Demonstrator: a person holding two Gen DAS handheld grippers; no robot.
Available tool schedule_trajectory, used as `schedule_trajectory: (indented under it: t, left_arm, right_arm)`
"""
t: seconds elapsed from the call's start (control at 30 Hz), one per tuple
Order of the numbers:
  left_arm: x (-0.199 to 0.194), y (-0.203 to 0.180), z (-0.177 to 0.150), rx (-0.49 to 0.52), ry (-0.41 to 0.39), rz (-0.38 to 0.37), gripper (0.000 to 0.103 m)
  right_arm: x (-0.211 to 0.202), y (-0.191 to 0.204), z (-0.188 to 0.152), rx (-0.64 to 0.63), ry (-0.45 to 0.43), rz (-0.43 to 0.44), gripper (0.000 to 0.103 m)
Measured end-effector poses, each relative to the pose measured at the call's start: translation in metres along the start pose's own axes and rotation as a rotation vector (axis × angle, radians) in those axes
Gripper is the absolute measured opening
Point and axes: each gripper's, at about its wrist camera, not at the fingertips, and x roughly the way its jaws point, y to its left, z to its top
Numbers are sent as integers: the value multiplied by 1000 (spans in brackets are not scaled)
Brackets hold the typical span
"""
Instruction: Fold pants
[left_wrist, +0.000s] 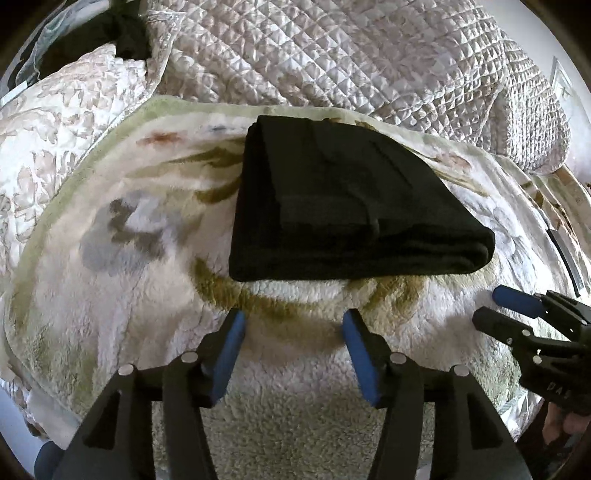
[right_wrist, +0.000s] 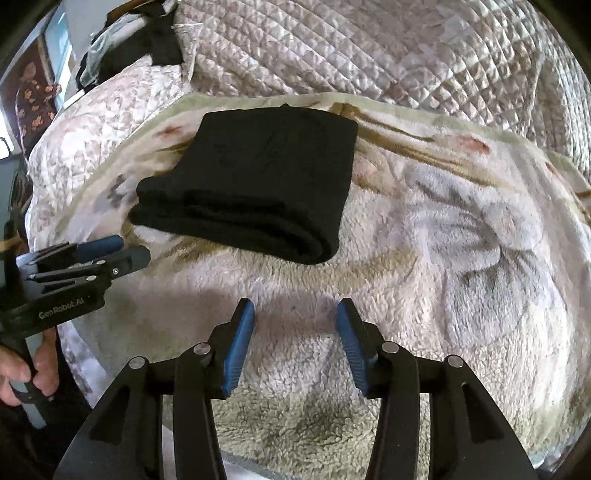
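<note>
Folded pants (left_wrist: 343, 199) on blanket (left_wrist: 122, 280); both grippers clear, fingers spread.

— What is the bed covered with?

— A fluffy white fleece blanket (left_wrist: 122, 236) printed with olive, grey and pink floral shapes is spread over it, edged by a pale green border.

— And behind that?

— A shiny quilted satin bedspread with a diamond pattern (left_wrist: 332, 51) is heaped along the far side, and a white quilted cover with a beige leaf print (left_wrist: 62, 122) is seen to the left.

— Anything else?

— A dark bundle of black fabric (right_wrist: 147, 44) is lodged at the upper left. Bright daylight is cast across the bedding.
</note>
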Motion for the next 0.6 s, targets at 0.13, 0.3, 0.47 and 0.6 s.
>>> schedule_trajectory:
  t: [0.13,0.3,0.47,0.6]
  left_arm:
    - [1,-1,0,8,-2,-6,64]
    - [2,-1,0,15,-6,-12,66]
    - [3,-3,-1,28,-10,-10,69]
    - [4,-4,-1,37,-11,-8,71]
  right_arm:
    - [2,4,0,-14,1,-8,55]
    - [2,4,0,-10,-3,-7,55]
    - [2,3,-1,-16,-4,-8,57]
    - [2,5,-1,-33,-6,-11,60]
